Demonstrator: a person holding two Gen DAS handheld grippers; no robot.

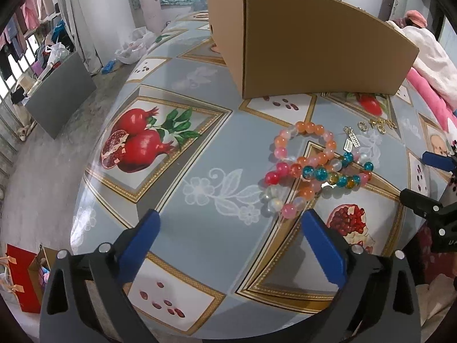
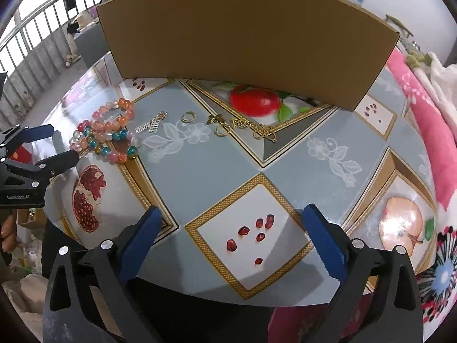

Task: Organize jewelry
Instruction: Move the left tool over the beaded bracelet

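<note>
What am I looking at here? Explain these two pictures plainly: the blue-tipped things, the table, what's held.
Each picture comes from a camera mounted on a hand-held claw, looking along its two blue fingers. One shows the left claw, the other the right claw. Both are open and hold nothing. On the fruit-patterned tablecloth lie a pile of beaded bracelets, a silver charm, gold rings and a gold chain. A cardboard box stands behind them.

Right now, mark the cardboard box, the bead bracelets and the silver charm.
cardboard box (image 2: 245, 37), right wrist view, front wall.
bead bracelets (image 1: 311, 168), left wrist view, overlapping strands.
silver charm (image 2: 148, 127), right wrist view, ladder-like plates.
</note>
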